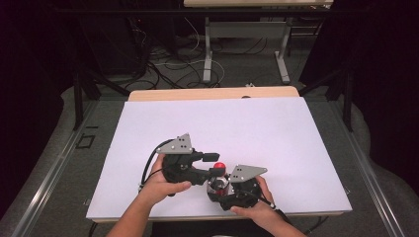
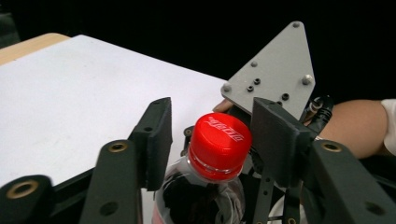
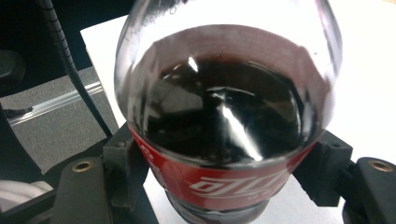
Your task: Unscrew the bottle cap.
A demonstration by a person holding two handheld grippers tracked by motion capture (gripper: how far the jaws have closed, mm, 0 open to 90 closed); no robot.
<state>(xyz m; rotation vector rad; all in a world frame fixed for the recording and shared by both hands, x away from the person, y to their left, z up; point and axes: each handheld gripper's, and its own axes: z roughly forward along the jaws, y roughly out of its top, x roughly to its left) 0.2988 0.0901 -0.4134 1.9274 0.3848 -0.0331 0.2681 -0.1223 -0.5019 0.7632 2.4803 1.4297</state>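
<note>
A clear plastic cola bottle (image 3: 224, 107) holds dark liquid and has a red label and a red screw cap (image 2: 219, 140). In the high view it stands near the table's front edge, with the cap (image 1: 219, 167) showing between the two hands. My right gripper (image 3: 226, 163) is shut on the bottle's body at the label, one jaw on each side. My left gripper (image 2: 215, 114) is open, with its jaws on either side of the cap and a small gap on each side. In the high view the left gripper (image 1: 214, 165) comes at the cap from the left, and the right gripper (image 1: 217, 188) sits just below it.
A white sheet (image 1: 222, 128) covers the wooden table (image 1: 212, 93). The right gripper's grey plate (image 2: 275, 74) and the hand (image 2: 359, 126) holding it sit just behind the cap. A desk frame and cables (image 1: 207, 64) are on the floor beyond the table.
</note>
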